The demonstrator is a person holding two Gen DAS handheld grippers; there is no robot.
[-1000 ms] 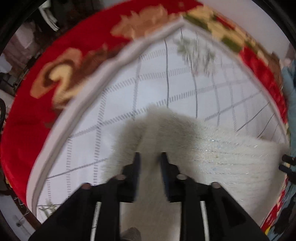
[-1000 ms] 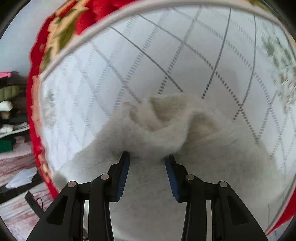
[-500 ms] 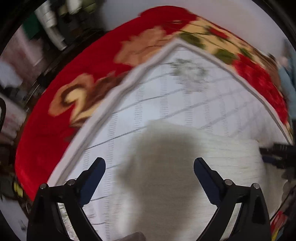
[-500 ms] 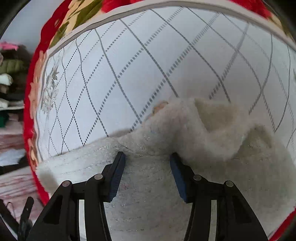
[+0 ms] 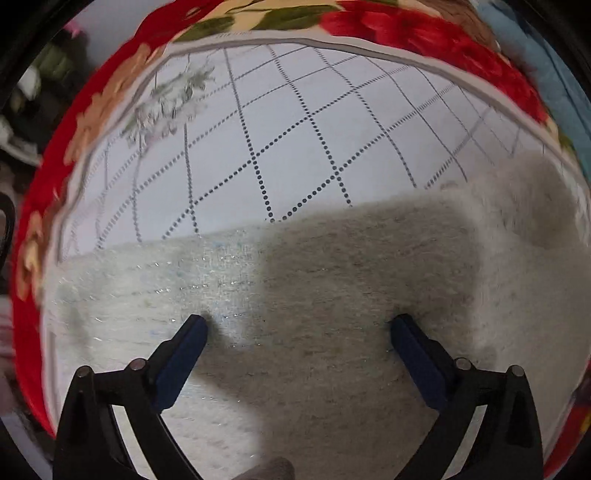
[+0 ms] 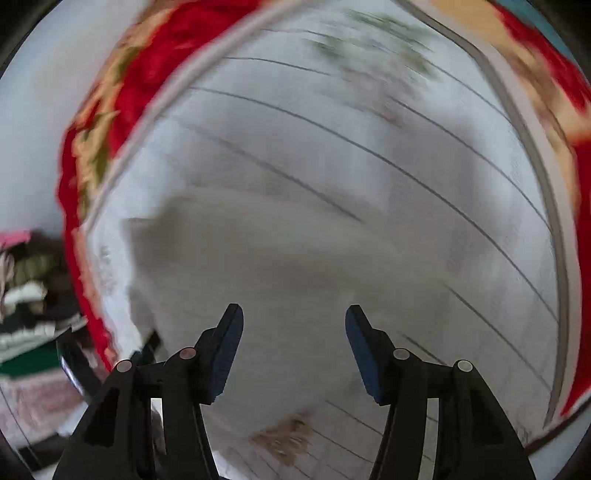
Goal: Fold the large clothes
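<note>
A fluffy cream-white knit garment (image 5: 332, 280) lies folded flat on a white quilted sheet (image 5: 295, 129) with a dotted diamond grid. My left gripper (image 5: 297, 326) is wide open and empty just above the garment's middle. In the blurred right wrist view the garment (image 6: 258, 251) is a pale mass under my right gripper (image 6: 293, 317), which is open and empty above it. The garment's right end (image 5: 532, 199) looks bunched.
A red floral blanket (image 5: 424, 29) borders the sheet on all sides. Stacked clothes (image 6: 26, 295) lie off the bed to the left. A blue fabric (image 5: 554, 74) lies at the far right edge.
My left gripper let go of the garment and opened wide. My right gripper opened wider, released the bunched fabric and swung quickly, so its view is blurred.
</note>
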